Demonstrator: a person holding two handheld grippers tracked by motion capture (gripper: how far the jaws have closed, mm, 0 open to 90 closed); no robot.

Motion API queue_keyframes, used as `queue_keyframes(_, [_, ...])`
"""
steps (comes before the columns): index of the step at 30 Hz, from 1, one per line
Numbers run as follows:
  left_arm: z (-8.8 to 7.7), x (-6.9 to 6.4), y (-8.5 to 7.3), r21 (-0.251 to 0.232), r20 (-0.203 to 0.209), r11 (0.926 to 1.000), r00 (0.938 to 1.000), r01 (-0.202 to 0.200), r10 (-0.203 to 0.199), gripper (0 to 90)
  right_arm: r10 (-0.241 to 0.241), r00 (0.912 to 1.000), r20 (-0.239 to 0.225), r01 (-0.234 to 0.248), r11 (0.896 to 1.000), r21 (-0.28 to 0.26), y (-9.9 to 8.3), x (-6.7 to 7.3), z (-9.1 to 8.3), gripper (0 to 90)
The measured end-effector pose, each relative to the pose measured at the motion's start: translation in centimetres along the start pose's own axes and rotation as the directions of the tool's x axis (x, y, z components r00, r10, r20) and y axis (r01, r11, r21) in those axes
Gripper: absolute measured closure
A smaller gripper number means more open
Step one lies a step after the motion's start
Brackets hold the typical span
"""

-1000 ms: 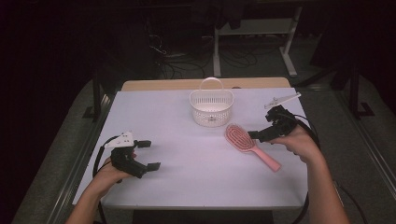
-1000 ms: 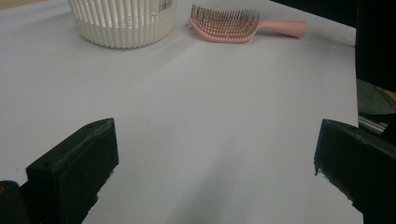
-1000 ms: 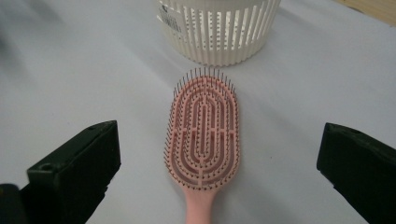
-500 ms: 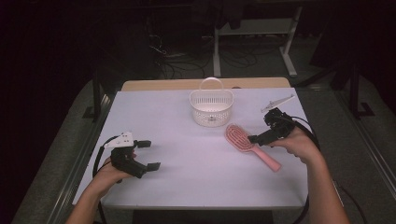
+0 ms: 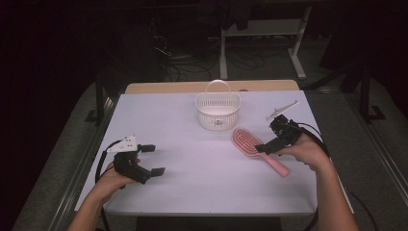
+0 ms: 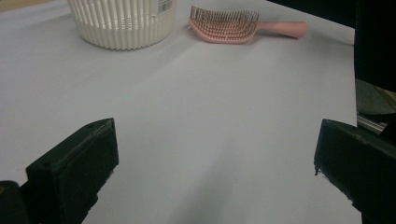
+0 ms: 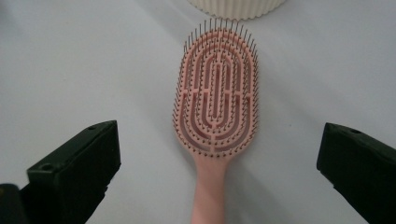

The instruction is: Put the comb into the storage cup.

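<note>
The pink hairbrush lies flat on the white desk, bristles up, its head toward the white basket at about 11 o'clock from it and its handle running out toward 4 o'clock. The right tool hangs directly over the handle, just behind the head, with the person's right hand gripping it from the 3 o'clock side. In the right gripper view the brush sits centred between the two black jaws, head pointing to 12 o'clock and handle coming down toward 6 o'clock; the jaws are spread wide, one on either side and well clear of the brush, so nothing is pinched. The basket's rim shows just beyond the bristle tips at 12 o'clock. The left tool rests low over the desk at about 8 o'clock from the basket, jaws likewise spread wide and empty; its own view looks across bare desk to the basket and brush at 12 o'clock. Compared with one second ago, the right tool has come slightly lower and closer over the brush handle, while the brush, basket and left tool sit where they were.
</note>
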State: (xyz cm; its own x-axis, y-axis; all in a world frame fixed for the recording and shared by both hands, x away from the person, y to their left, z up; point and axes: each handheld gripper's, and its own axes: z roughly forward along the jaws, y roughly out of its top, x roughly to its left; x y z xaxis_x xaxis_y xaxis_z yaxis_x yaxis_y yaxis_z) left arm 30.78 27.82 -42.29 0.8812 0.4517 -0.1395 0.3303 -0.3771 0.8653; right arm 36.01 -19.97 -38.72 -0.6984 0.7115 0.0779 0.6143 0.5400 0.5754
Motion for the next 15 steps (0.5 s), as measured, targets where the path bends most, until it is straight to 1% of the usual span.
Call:
queue_keyframes(6, [0.0, 0.11, -0.02, -0.003, 0.001, 1.0, 1.0, 0.002, -0.002, 0.0, -0.003, 1.0, 0.003, 0.003, 1.0, 0.031, -0.36, 0.0, 0.49, 0.0])
queue_keyframes(15, [-0.06, 0.09, 0.0, -0.003, -0.001, 1.0, 1.0, 0.001, -0.001, 0.0, -0.006, 0.9999, 0.015, 0.005, 0.998, 0.062, -0.67, -0.04, 0.89, 0.0])
